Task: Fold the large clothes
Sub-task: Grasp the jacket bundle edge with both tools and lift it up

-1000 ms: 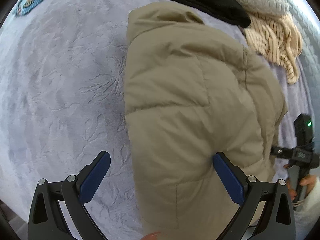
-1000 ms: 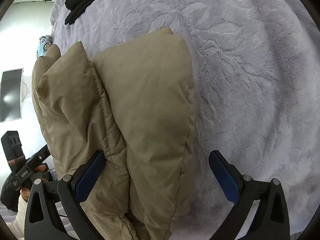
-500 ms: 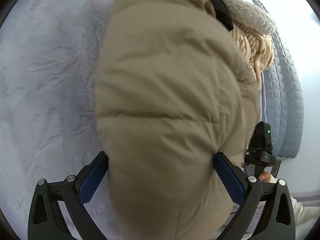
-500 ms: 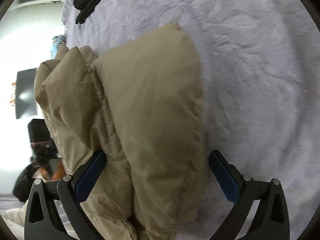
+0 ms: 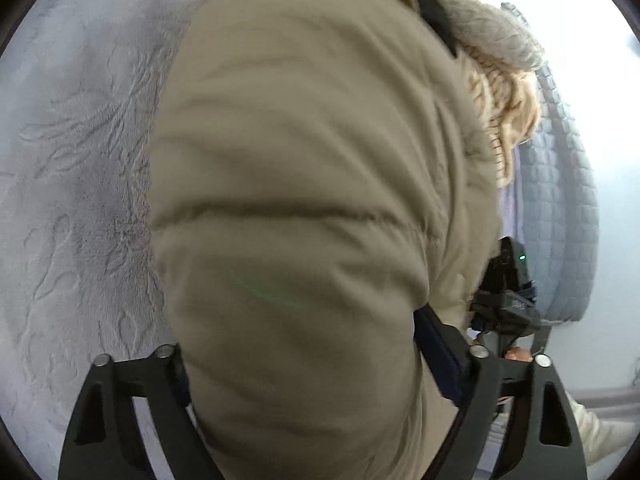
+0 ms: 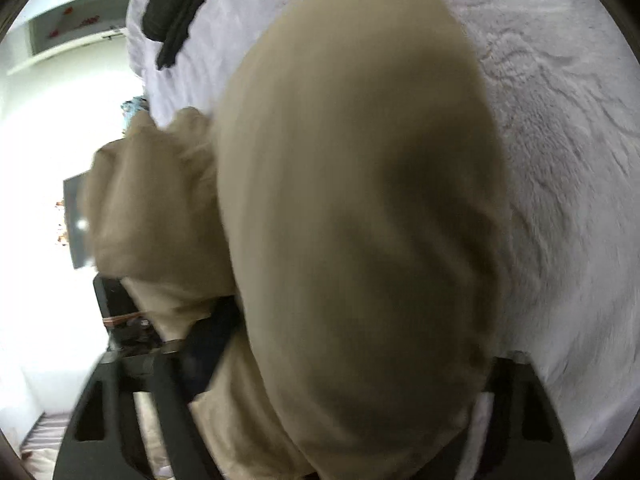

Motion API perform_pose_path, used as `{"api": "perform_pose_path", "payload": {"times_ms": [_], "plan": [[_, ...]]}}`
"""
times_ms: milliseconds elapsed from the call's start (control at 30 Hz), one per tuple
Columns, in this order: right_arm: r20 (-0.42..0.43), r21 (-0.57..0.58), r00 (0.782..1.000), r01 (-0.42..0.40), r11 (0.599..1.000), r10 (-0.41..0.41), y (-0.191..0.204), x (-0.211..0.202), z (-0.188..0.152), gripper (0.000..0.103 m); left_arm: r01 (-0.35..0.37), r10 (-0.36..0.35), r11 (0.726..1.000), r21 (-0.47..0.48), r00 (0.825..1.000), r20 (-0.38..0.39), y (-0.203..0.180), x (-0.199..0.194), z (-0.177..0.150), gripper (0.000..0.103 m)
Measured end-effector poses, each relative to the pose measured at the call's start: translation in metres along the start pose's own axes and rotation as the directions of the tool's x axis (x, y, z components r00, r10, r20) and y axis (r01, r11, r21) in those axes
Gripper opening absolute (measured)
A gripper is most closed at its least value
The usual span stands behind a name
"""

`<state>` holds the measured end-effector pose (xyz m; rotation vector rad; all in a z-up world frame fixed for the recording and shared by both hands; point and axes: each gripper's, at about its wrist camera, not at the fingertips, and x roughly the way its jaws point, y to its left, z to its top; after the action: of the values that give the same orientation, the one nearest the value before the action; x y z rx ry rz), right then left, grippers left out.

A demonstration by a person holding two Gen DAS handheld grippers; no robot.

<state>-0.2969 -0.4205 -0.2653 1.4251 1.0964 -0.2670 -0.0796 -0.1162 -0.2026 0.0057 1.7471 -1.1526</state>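
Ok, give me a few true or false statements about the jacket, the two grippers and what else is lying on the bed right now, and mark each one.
1. The beige puffer jacket bulges between the left gripper fingers. True.
2. The bed cover is dark green. False: it is pale lilac plush.
3. A black garment lies on the bed beyond the jacket. True.
4. The right gripper has nothing between its fingers. False: the jacket fills the gap, and its jaws have just been closing on it.
5. The cream knit sweater lies on top of the jacket. False: it lies beside and behind it.
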Motion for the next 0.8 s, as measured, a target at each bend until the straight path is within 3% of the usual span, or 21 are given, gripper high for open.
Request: {"api": "perform_pose_path", "payload": {"times_ms": [233,400,567,800], "plan": [[0.013,-0.090,1.000,-0.023,0.996,0.024,0.045,-0.008,-0.014,0.065,0.072,-0.076,0.995,0.068,0.995,0.065,-0.018,-0.041,0.006,0.082],[0.063,-0.153,0.997,-0.024,0.988,0.034,0.096,0.002,-0.021,0.065,0.092,-0.106,0.989,0.118,0.987,0.119,-0.004,-0.100,0.023,0.082],[0.117,-0.195,0.992,-0.033,0.980,0.056,0.150,0.034,-0.027,0.065,0.090,-0.115,0.984,0.154,0.980,0.160,0.035,-0.169,0.047,0.082],[0.127,-0.241,0.989,-0.038,0.970,0.070,0.233,0.143,-0.017,0.065,-0.002,-0.027,0.991,0.130,0.975,0.222,0.129,-0.261,0.093,0.082]]}}
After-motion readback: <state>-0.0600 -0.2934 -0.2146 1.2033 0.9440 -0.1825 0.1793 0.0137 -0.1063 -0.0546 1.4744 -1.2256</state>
